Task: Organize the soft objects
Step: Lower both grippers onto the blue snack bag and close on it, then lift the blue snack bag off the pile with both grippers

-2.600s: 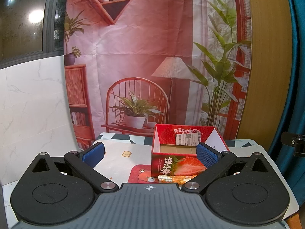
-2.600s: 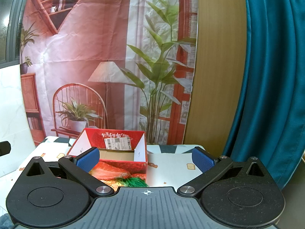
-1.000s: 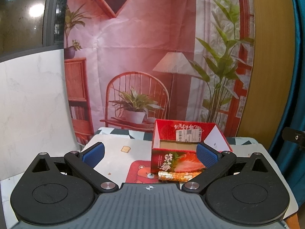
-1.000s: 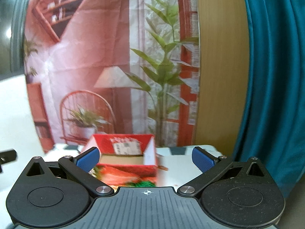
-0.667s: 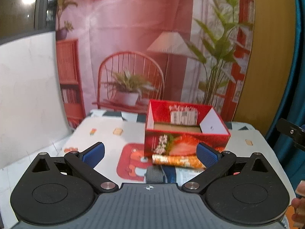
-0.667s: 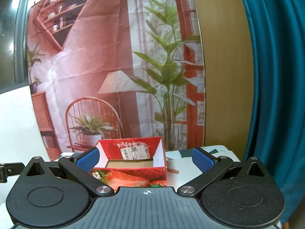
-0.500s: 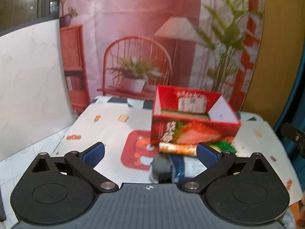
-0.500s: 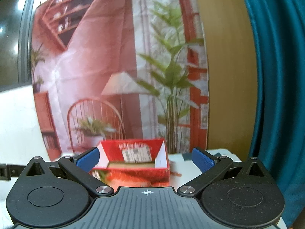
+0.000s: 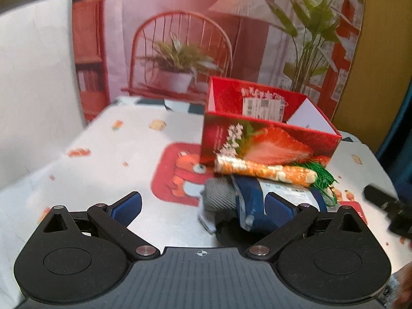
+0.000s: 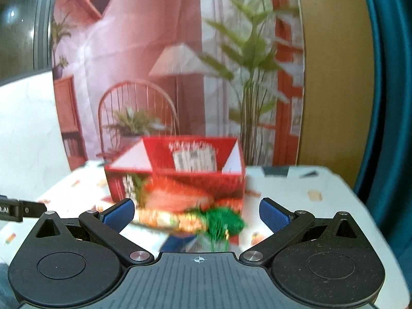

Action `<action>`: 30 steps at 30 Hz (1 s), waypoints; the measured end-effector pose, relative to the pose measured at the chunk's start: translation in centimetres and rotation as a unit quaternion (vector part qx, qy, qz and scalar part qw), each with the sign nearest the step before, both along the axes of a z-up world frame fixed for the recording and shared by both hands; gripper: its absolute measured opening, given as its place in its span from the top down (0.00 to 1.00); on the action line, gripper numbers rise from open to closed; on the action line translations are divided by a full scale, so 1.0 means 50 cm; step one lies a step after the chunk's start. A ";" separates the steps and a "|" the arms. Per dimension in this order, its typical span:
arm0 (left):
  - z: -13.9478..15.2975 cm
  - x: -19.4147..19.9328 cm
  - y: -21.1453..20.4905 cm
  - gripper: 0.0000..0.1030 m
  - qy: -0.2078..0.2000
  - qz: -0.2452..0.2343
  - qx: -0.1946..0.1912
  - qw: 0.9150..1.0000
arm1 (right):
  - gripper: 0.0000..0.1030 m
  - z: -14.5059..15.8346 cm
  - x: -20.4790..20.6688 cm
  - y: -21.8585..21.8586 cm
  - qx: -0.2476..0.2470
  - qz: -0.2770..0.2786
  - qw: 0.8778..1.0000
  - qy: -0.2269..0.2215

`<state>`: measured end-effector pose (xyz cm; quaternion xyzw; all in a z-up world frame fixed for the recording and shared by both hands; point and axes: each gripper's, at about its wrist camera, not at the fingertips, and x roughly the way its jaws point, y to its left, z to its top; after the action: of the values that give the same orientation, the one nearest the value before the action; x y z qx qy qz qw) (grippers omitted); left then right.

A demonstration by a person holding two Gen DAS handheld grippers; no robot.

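As both grippers dip lower than a second ago, the pile slides into view: left gripper (image 9: 202,206) and right gripper (image 10: 197,212) each have fingers spread wide, holding nothing. Just past the left one's right finger lies a grey-and-blue roll (image 9: 247,200), touching the carrot toy (image 9: 265,171) beyond it; from the right view that toy sits between the fingers, blurred. Behind both stands the open red box (image 9: 267,141), which looks empty. My read: nothing's packed yet, and the approach to a first pick is on. Underneath, a desk (image 9: 116,154) with a cartoon-print cloth; behind, a printed room backdrop (image 9: 180,25) and a teal curtain (image 10: 386,103).
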<state>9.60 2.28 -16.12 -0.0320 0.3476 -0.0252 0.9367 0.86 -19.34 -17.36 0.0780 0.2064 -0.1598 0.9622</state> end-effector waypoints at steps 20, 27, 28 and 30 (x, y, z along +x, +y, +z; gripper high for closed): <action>-0.099 0.094 -0.058 0.49 0.050 -0.131 -0.075 0.987 | 0.42 -0.132 0.082 0.009 0.053 0.117 0.989 0.072; -0.137 0.137 -0.066 0.49 0.089 -0.126 -0.136 0.979 | 0.44 -0.154 0.104 0.000 0.057 0.123 0.987 0.083; -0.140 0.144 -0.069 0.48 0.093 -0.126 -0.140 0.978 | 0.44 -0.156 0.107 -0.001 0.058 0.124 0.987 0.084; -0.143 0.152 -0.075 0.48 0.095 -0.126 -0.139 0.978 | 0.44 -0.160 0.113 -0.004 0.059 0.128 0.986 0.085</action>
<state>17.19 -1.47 -23.28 -0.1200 0.4298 -0.1882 0.8749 6.53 -19.55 -25.36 0.0942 0.3047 -0.0289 0.9474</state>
